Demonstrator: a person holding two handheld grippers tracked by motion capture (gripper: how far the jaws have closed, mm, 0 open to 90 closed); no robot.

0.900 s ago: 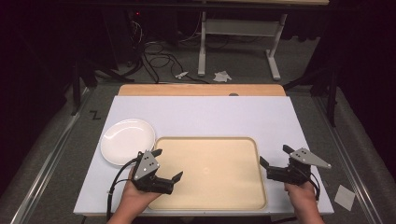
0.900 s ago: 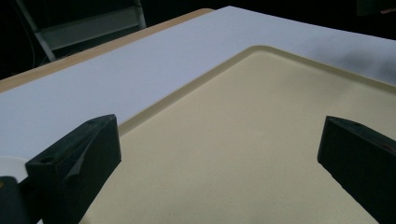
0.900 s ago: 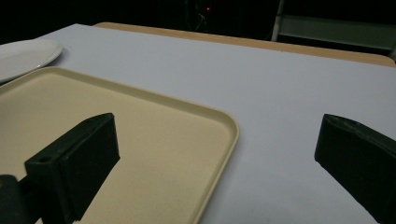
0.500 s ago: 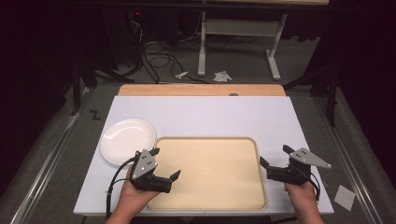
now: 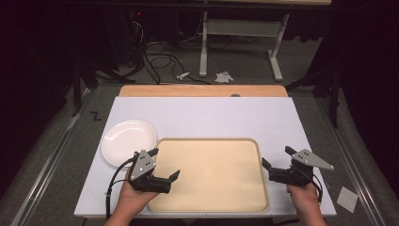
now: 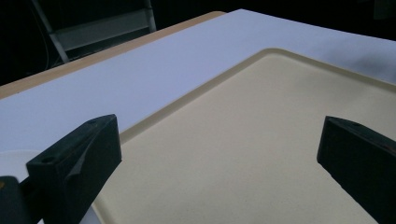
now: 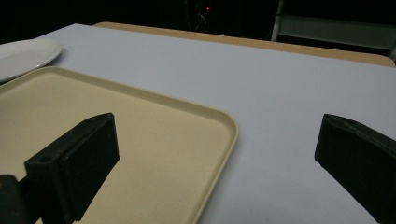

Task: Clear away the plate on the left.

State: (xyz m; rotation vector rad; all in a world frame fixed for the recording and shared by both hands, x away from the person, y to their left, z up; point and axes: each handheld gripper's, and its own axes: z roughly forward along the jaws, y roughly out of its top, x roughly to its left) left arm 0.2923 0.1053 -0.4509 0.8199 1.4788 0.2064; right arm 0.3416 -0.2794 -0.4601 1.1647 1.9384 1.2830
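Two released grippers, left gripper (image 5: 165, 177) and right gripper (image 5: 277, 164), flank your empty tray (image 5: 211, 143) at lower centre; swing left carelessly and you could knock the plate (image 5: 126, 139) touching its upper-left corner.

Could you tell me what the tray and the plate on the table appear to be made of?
Tray: probably moulded plastic, matte beige, with a faintly grainy surface and a rounded raised rim. Plate: white and smooth with a soft sheen, either glazed ceramic or melamine; the look cannot settle which.

Left gripper (image 5: 164, 165) drifted slightly left off tray (image 5: 256, 146).
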